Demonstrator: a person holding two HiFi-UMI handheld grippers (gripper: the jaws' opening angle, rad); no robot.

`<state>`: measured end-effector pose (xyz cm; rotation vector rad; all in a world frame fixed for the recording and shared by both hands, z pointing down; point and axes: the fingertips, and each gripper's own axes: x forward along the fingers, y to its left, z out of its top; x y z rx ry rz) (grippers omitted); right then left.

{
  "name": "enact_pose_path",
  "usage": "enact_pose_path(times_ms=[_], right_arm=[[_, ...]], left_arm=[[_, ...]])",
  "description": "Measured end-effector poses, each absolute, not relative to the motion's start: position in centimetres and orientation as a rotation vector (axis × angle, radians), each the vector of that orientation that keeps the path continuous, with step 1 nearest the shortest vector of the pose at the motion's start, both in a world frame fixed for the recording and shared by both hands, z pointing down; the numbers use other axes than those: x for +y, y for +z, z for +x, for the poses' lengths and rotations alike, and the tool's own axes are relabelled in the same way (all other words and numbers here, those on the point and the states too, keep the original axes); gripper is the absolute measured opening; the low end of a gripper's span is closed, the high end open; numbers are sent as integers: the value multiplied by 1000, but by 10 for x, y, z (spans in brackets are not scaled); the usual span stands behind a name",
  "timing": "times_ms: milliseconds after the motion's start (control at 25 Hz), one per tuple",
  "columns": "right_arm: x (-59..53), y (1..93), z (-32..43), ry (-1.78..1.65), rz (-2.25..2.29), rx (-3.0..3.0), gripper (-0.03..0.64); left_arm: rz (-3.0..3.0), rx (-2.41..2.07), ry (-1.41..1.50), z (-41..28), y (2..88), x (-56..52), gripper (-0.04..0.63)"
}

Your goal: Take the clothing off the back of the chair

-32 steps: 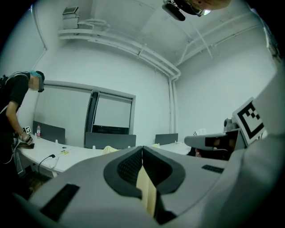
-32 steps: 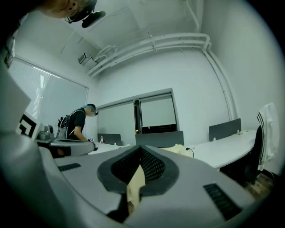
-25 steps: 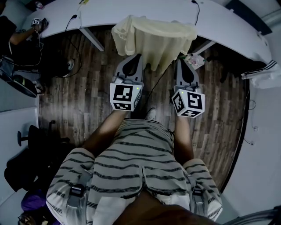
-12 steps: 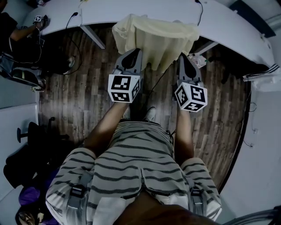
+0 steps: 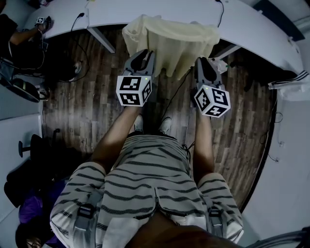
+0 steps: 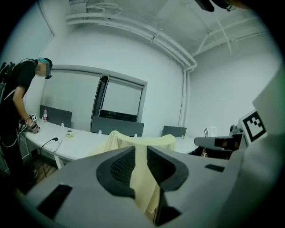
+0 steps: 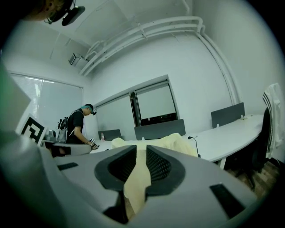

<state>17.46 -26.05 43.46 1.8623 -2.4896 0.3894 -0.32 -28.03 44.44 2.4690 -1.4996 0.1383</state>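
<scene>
Wooden floor [image 5: 97,111], white desk [image 5: 111,14], pale-yellow clothing [image 5: 174,43].

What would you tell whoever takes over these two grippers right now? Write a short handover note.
Left gripper: jaws opening, pale yellow garment in line with the gap, not gripped.
Right gripper: the same, at the garment's other side.
Garment: draped beside the white desk, hem at both grippers' tips.
Done: approach. To do: close on the cloth, lift it off.
</scene>
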Motion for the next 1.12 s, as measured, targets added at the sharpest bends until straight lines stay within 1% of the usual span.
enact_pose_path(times_ms=[80,320,520,760,1120], right_arm=[[-264,439,177,404,1864,-2481,85],[-278,444,187,393,1868,-2443,133],[-286,453,192,403,1858,-2398,158],[-300,461,198,388,1866,-2354,171],[-328,479,206,358,1831,-2322,219]], left_arm=[[2464,-1504,150,-3,447,-284,86],[2457,-1529,170,-5,454,-300,108],[2460,-1538,189,-6,459,-311,121],[2453,-1544,218,-6,468,-325,146],[2442,-1562,273,-6,485,-347,176]])
